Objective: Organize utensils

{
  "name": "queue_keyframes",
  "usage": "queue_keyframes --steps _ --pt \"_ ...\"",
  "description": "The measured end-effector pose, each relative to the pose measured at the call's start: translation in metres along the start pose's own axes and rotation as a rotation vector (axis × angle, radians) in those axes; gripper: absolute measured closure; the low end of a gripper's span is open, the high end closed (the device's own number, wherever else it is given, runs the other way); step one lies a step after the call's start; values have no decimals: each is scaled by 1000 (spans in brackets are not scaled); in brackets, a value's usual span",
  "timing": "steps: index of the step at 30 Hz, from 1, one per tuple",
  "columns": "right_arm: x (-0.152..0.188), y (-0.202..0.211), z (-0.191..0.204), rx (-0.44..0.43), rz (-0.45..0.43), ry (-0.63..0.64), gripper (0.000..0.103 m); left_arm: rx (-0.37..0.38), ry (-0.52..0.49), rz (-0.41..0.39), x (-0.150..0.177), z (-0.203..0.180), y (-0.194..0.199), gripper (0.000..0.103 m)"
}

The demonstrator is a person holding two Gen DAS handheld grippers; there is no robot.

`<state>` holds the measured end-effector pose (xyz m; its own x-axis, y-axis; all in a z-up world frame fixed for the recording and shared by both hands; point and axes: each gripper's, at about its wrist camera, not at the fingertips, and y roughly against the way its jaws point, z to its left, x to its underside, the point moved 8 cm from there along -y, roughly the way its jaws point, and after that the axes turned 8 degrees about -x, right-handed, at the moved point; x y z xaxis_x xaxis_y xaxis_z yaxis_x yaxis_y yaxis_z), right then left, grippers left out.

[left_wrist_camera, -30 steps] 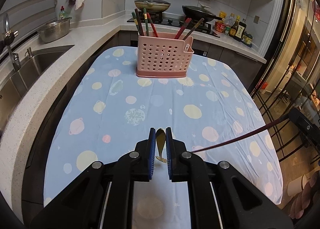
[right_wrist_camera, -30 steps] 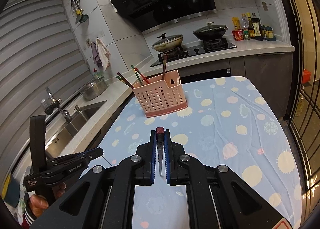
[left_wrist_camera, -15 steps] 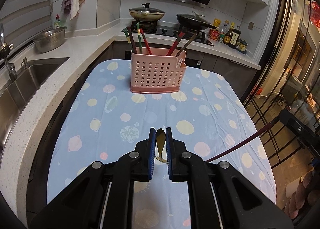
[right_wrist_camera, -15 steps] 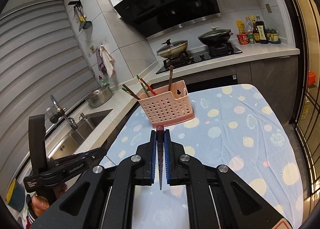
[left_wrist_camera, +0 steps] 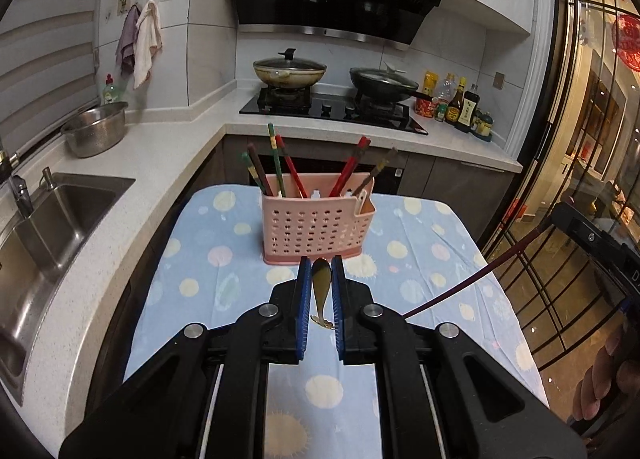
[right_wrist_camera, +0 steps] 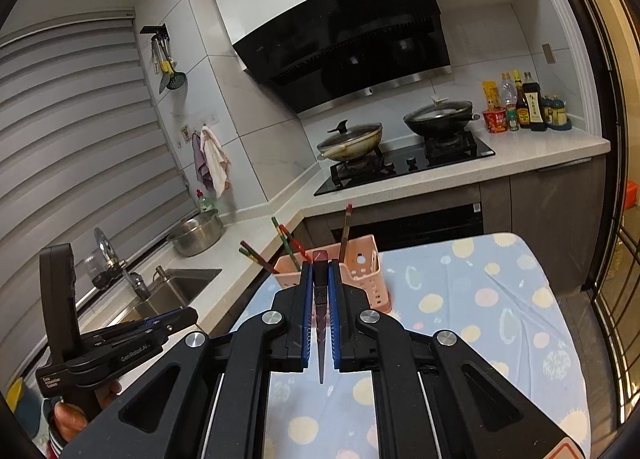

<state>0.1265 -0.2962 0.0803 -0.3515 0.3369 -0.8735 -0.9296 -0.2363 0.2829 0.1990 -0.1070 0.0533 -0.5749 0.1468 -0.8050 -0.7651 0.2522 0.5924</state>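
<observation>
A pink perforated utensil holder (left_wrist_camera: pixel 318 227) stands on the blue dotted tablecloth (left_wrist_camera: pixel 208 259), with several chopsticks (left_wrist_camera: pixel 280 167) leaning in it. Just short of its base and slightly above the cloth, my left gripper (left_wrist_camera: pixel 321 263) is shut on a gold spoon (left_wrist_camera: pixel 321 283) that stands on edge between the blue pads. My right gripper (right_wrist_camera: pixel 320 265) is shut on a dark red chopstick (right_wrist_camera: pixel 320 259) and points at the holder (right_wrist_camera: pixel 360 275) from the right side. That chopstick (left_wrist_camera: pixel 480 269) crosses the right of the left wrist view. The left gripper (right_wrist_camera: pixel 180 319) shows at the lower left of the right wrist view.
A steel sink (left_wrist_camera: pixel 52 219) and a metal bowl (left_wrist_camera: pixel 96 133) sit on the counter to the left of the table. Two lidded pans (left_wrist_camera: pixel 290 71) rest on the hob behind. Sauce bottles (left_wrist_camera: pixel 460 105) stand at the back right. A glass door (left_wrist_camera: pixel 580 179) is on the right.
Both grippers have risen and moved forward toward the pink holder, which now looks much nearer. The spoon and the chopstick stay gripped as before.
</observation>
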Motion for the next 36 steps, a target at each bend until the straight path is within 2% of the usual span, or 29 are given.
queue_keyframes --steps 8,9,16,19,24,36 --pt "-46 -36 -1 9 -59 41 96 -19 8 -61 -55 8 -20 96" --pt "-50 -40 -2 9 -65 42 96 -22 8 -64 -59 8 -23 100" --pt "-83 -69 -4 12 -106 49 96 -40 2 -86 -88 12 -43 102" --pt "-84 -73 -4 8 -105 44 96 -40 16 -77 -89 16 -48 102" --pt "-56 -66 -6 24 -68 50 96 -48 30 -22 -62 27 -59 101" --pt "7 -56 -41 84 31 -48 96 -68 88 245 49 41 -121 101"
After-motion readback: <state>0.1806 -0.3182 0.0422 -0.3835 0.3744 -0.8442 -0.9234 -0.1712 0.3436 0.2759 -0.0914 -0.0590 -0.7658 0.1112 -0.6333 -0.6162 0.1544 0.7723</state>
